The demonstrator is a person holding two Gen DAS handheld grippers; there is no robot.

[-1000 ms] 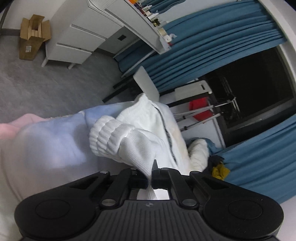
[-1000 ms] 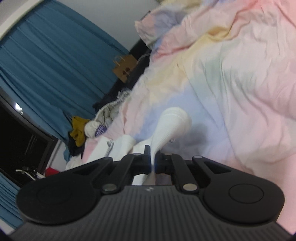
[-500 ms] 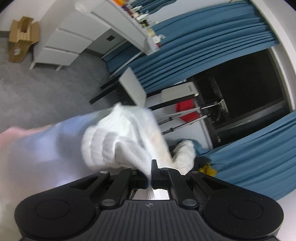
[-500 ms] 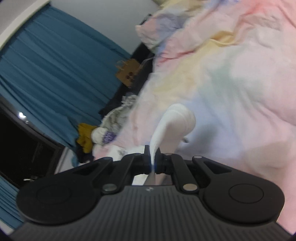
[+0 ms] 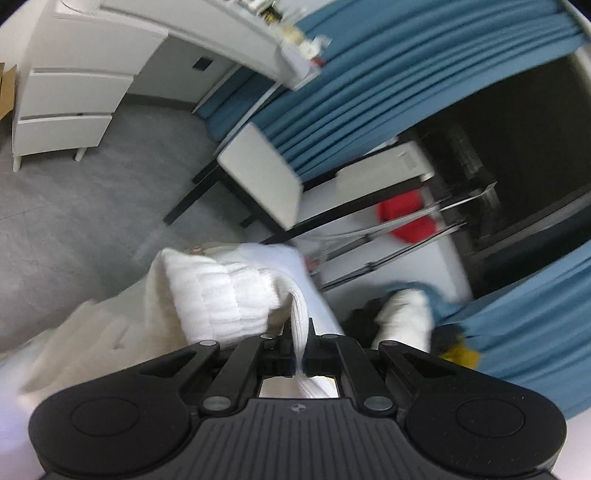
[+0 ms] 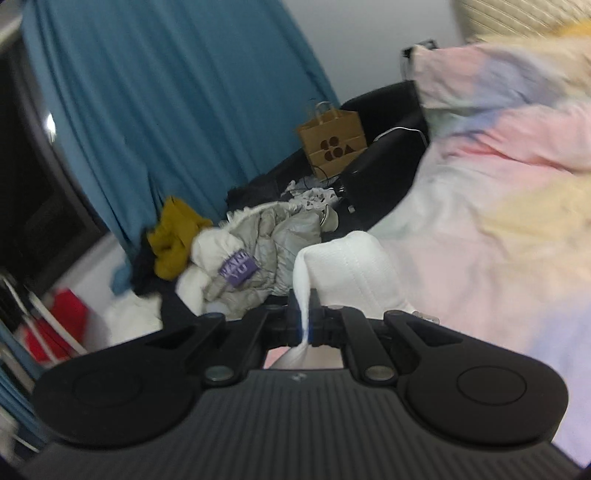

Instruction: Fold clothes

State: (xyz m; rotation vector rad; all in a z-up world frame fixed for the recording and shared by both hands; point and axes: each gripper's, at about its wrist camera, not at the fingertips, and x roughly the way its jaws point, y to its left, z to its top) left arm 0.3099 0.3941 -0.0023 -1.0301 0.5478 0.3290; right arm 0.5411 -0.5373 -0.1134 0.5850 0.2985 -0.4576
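Bedroom in a home. Bed with pastel pink, yellow and lilac bedding at right; long blue curtains beside a dark window; white desk with a drawer unit at far left on grey carpet; a heap of loose clothing with a brown paper bag beyond it; a red item near the window.

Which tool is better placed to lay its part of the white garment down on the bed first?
Probably right. The right tool pinches the white garment beside the bedcover; the left tool faces the floor.
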